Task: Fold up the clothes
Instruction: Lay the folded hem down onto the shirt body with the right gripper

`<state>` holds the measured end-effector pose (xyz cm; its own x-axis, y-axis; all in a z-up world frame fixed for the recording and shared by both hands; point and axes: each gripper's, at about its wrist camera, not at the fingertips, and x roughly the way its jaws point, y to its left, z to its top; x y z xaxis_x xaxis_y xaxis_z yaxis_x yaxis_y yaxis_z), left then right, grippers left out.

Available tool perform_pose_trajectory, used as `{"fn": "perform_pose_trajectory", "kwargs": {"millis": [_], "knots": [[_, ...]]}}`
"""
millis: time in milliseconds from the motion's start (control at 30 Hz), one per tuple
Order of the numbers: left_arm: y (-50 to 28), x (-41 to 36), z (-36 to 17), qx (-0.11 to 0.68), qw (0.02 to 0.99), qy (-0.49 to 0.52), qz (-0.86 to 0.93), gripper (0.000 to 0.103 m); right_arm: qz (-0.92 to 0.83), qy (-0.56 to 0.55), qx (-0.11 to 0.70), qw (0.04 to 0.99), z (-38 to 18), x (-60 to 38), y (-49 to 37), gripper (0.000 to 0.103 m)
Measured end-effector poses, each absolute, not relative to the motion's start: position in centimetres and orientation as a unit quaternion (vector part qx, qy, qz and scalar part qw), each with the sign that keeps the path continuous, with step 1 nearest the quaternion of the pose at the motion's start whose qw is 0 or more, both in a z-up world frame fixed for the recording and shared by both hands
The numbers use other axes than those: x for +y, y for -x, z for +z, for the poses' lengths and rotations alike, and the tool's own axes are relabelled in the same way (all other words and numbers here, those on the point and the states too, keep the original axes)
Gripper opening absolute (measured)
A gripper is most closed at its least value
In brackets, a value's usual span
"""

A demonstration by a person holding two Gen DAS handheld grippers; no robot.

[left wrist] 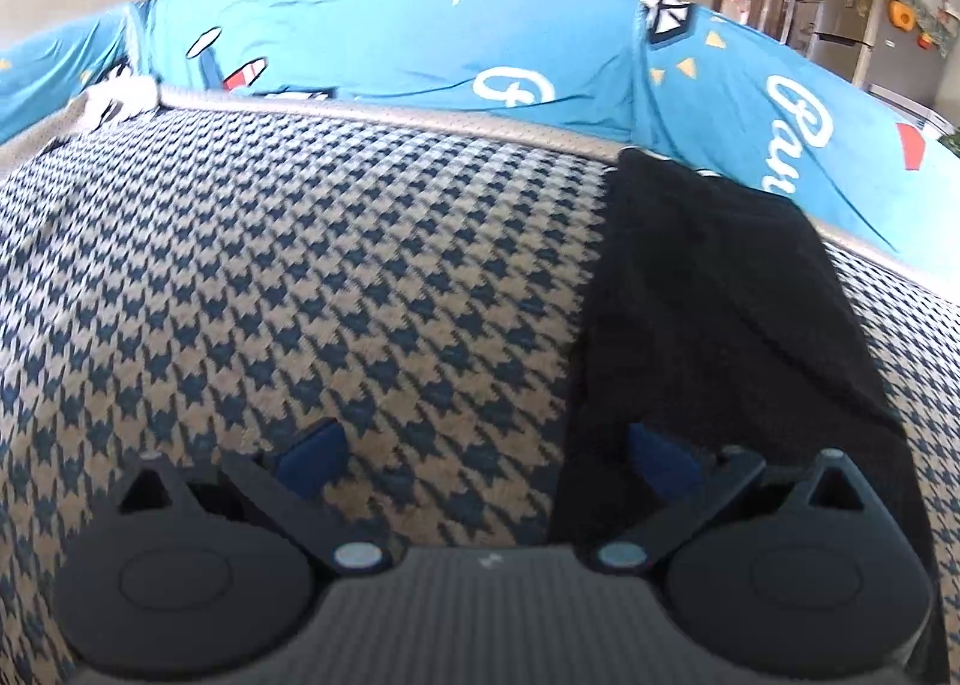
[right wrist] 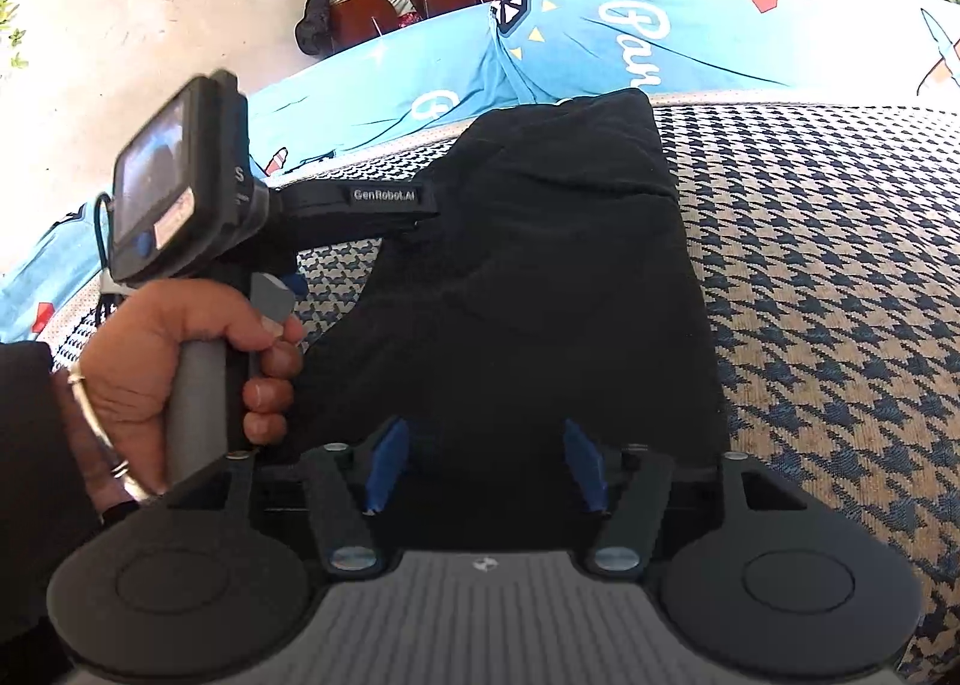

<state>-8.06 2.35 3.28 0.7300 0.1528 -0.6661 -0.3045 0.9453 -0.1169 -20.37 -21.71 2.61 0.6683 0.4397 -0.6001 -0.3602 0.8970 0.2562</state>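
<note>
Black garment (right wrist: 540, 289), folded into a long strip, lies on the houndstooth cover (left wrist: 300, 265), reaching its far edge beside the blue sheet (left wrist: 390, 42). Left hand-held gripper (left wrist: 486, 451) wide open, empty; right hand-held gripper (right wrist: 483, 466) open over the garment's near end.

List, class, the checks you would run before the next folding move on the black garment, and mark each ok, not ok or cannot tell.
1. Black fabric garment lies on the blue-and-tan houndstooth cover: ok.
2. Left gripper open, holding nothing: ok.
3. Right gripper open, over the garment's near end: ok.
4. Left gripper lined up with the garment: not ok; only its right finger is over the black cloth, the other over the cover.
5. Garment already folded flat and even: cannot tell; folds are lost in the black.
6. Light blue printed sheet behind is apart from the grippers: ok.
</note>
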Motion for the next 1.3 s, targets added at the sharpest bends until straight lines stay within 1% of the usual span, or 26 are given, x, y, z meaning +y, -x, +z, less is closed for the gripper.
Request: {"fn": "perform_pose_trajectory", "kwargs": {"millis": [300, 400, 533, 700, 867, 933, 1167, 1300], "knots": [[7.8, 2.9, 2.9, 0.354, 0.913, 0.092, 0.18, 0.103, 0.22, -0.064, 0.344, 0.911, 2.7, -21.9, 20.5, 0.059], [7.7, 3.0, 2.9, 0.358, 0.908, 0.089, 0.197, 0.103, 0.212, -0.05, 0.34, 0.915, 2.9, -21.9, 20.7, 0.059], [8.2, 3.1, 3.8, 0.338, 0.917, 0.111, 0.18, 0.103, 0.194, -0.038, 0.331, 0.923, 3.1, -22.2, 21.1, 0.059], [8.0, 1.7, 5.0, 0.312, 0.933, 0.097, 0.148, 0.103, 0.187, -0.063, 0.336, 0.921, 3.0, -23.0, 20.9, 0.059], [6.2, 1.1, 4.1, 0.334, 0.927, 0.1, 0.139, 0.103, 0.188, -0.055, 0.338, 0.92, 3.0, -22.8, 20.9, 0.06], [5.6, 1.4, 3.4, 0.351, 0.919, 0.105, 0.147, 0.103, 0.19, -0.058, 0.34, 0.919, 2.9, -22.9, 20.9, 0.062], [5.6, 1.1, 2.8, 0.354, 0.919, 0.088, 0.15, 0.103, 0.197, -0.05, 0.349, 0.915, 3.3, -23.5, 21.6, 0.063], [6.1, 1.5, 3.0, 0.354, 0.92, 0.095, 0.136, 0.103, 0.191, -0.049, 0.354, 0.914, 3.8, -24.5, 22.5, 0.063]]}}
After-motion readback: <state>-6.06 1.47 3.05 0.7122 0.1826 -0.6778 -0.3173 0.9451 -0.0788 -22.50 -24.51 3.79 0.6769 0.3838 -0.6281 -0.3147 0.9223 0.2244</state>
